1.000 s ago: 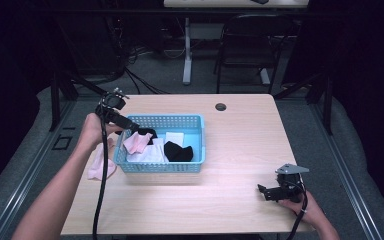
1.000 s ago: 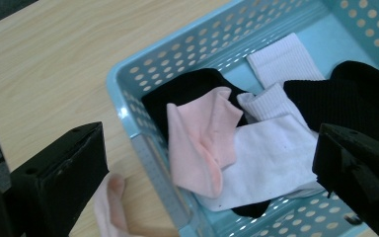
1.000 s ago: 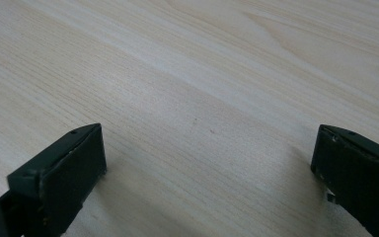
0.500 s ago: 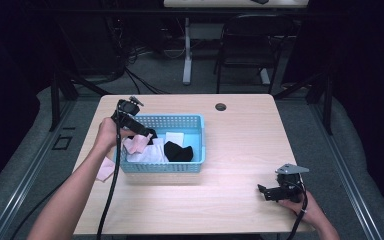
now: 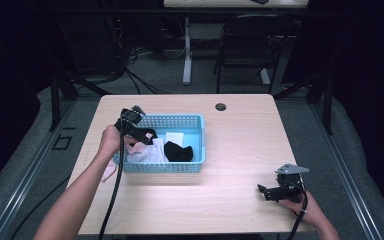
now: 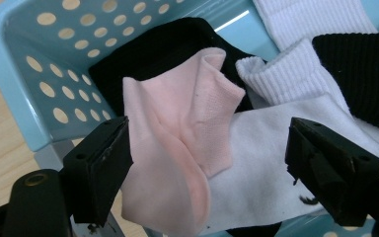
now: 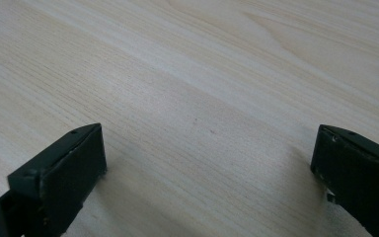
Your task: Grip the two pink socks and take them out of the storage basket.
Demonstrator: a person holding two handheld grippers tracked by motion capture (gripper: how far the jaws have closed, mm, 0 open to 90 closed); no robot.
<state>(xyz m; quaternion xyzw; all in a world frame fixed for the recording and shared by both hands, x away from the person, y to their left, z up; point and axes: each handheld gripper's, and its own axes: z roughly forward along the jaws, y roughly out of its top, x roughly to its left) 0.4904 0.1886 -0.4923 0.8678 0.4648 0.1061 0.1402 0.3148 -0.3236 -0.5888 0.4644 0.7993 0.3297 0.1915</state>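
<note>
Left gripper view: my left gripper (image 6: 205, 163) fingers wide, just been closing, straddling pink sock (image 6: 177, 148) at left end of blue basket (image 6: 24, 94); no pinch yet. Go lower, grab pink fold only, avoid white sock (image 6: 266, 173). Right gripper (image 7: 212, 163) spread wide over bare table (image 7: 202, 74), near right corner.

Both grippers all black. Left gripper (image 5: 139, 131): boxy black body, black cable (image 5: 114, 192) trailing from it toward the near edge. Its jaws are flat rectangular black blocks with scuffed edges; a round metal eyelet (image 6: 35, 178) sits on the left jaw's base. Right gripper (image 5: 275, 190): same black build, grey three-cornered plate (image 5: 292, 169) on top, black cable at the wrist. Jaw blocks show small screw holes. Forearms bare, no sleeves visible.
</note>
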